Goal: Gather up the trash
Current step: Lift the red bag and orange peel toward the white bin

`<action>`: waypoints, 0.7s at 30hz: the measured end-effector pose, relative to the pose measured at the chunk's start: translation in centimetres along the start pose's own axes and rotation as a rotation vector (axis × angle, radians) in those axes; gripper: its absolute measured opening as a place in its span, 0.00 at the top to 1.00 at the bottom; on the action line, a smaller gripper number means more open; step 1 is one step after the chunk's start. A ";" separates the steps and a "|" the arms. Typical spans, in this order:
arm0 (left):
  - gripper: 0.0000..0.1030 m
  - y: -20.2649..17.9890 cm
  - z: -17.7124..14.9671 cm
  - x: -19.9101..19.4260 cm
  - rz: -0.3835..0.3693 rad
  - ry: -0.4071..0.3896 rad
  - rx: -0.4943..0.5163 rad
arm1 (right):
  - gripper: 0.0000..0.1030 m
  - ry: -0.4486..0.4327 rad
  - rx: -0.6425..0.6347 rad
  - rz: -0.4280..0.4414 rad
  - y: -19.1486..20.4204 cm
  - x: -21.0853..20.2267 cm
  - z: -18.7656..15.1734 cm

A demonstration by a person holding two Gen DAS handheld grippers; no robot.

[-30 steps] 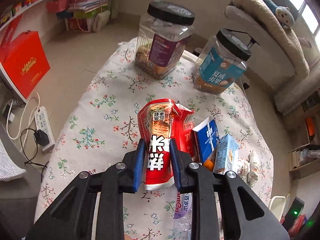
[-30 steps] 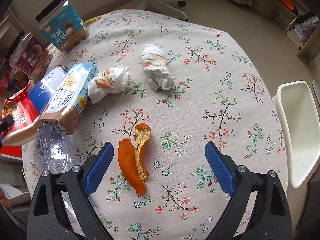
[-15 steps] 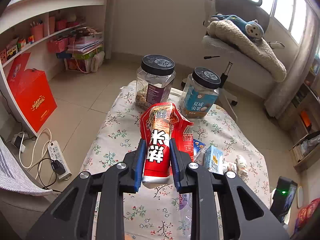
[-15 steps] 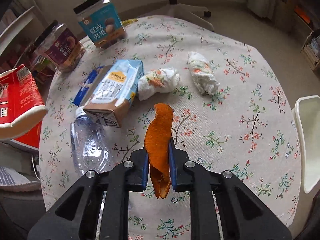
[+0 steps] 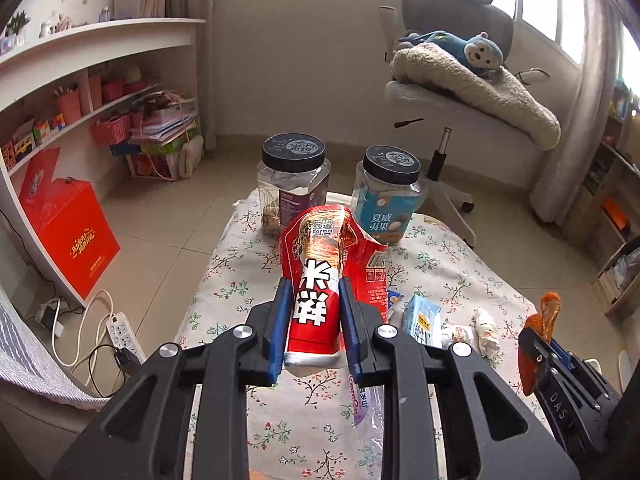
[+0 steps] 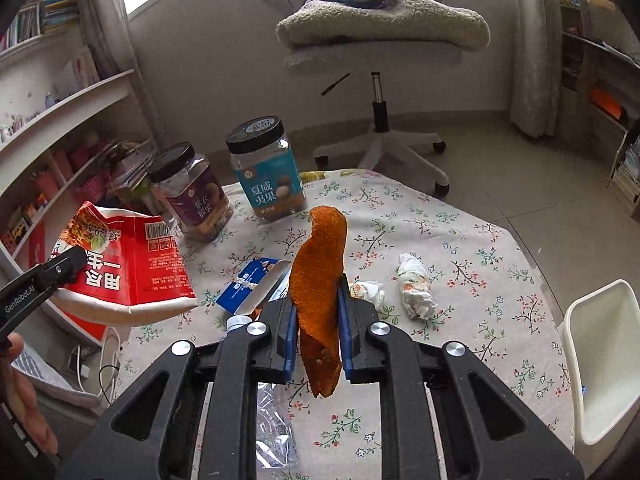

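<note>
Flowered tablecloth (image 6: 460,240) below both grippers. Left gripper (image 5: 314,320) clamped on red snack bag (image 5: 320,280); right gripper (image 6: 318,320) clamped on orange peel (image 6: 320,272), both lifted.

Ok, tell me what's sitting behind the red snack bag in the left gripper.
Behind the red snack bag, held by the left gripper, stand two black-lidded jars: purple-label jar and blue-label jar. The bag hides their lower fronts and the tablecloth between.

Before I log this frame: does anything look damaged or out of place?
The clear plastic bottle lies crushed flat on the floral tablecloth; the blue-and-white milk carton leans askew beside crumpled tissues.
</note>
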State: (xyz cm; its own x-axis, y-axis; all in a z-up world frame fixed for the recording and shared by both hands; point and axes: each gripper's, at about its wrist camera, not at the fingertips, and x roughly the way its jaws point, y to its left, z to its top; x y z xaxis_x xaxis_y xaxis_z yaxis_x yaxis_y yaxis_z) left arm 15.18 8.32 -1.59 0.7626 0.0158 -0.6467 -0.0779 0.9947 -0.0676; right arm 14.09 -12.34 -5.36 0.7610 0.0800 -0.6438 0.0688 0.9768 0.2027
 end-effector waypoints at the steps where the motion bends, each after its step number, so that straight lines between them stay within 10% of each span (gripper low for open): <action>1: 0.76 -0.2 0.0 -0.1 -0.002 -0.005 0.004 | 0.85 -0.016 -0.001 -0.006 -0.1 -0.3 0.1; 21: 0.76 -6.4 -0.7 -2.4 -0.088 -0.070 0.112 | 0.84 -0.153 -0.001 -0.155 -4.5 -4.4 1.3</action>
State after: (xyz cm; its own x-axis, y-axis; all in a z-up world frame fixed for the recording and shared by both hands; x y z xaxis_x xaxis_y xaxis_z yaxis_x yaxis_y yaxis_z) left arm 13.38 1.80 -0.15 0.8066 -0.0684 -0.5871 0.0600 0.9976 -0.0338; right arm 11.25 -17.33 -2.52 0.8307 -0.1021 -0.5473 0.1920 0.9753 0.1095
